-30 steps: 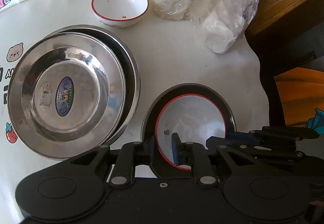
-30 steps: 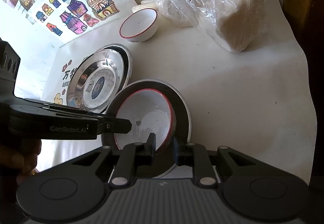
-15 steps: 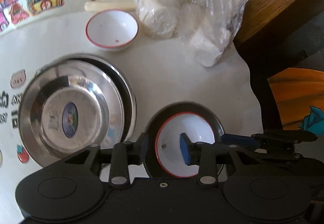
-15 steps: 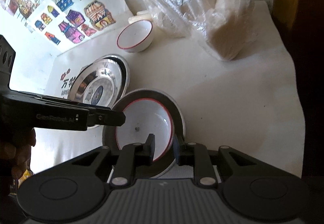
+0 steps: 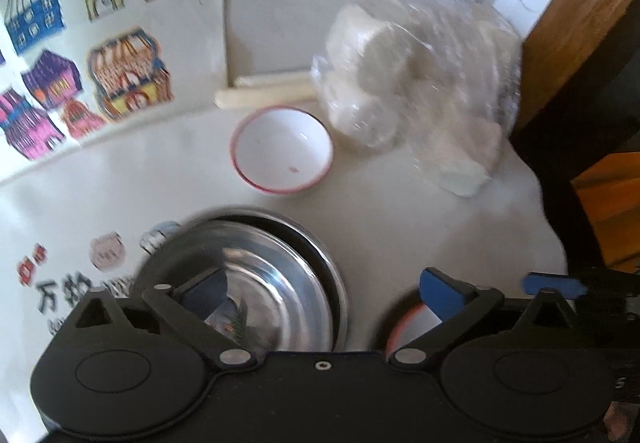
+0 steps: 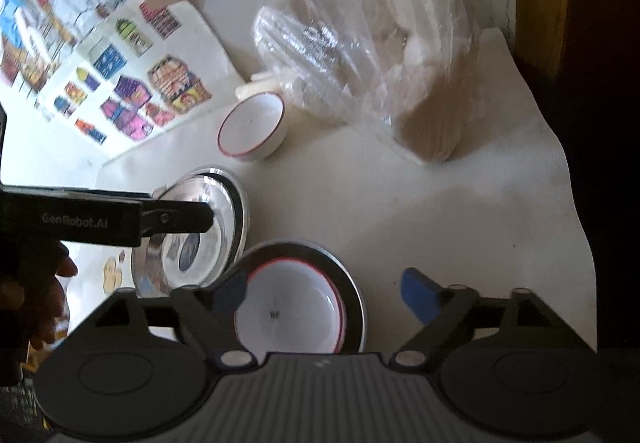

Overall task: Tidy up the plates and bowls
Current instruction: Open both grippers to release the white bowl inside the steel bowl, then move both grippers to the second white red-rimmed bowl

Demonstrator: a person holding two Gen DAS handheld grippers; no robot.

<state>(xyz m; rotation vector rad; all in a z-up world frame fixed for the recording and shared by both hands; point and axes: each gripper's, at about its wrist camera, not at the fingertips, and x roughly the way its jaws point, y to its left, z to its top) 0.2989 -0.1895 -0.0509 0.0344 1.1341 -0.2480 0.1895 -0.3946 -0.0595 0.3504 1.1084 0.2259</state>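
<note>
Nearest the lens, the right gripper [image 6: 324, 295] has just been opening and now stands spread wide, its jaws clear of the red-rimmed white bowl [image 6: 290, 313], which sits inside a steel plate [image 6: 354, 293] on the white tablecloth [image 6: 440, 211]. The left gripper [image 5: 324, 293] has likewise just sprung apart, fully splayed, pinching nothing; seen from the right wrist, its black body reads "GenRobot.AI". Below and beyond it lie the stacked steel plates [image 5: 280, 275], a blue oval label on the inner one, too blurred to read. On the cloth to the left there are cartoon stickers and Chinese characters, only partly legible. Further back, a second red-rimmed bowl [image 5: 282, 155] stands alone. Just beside it is a clear plastic bag of white buns [image 5: 412, 103], and behind it pale sticks [image 5: 264, 93]. A poster of coloured houses [image 5: 100, 55] leans at the wall.
</note>
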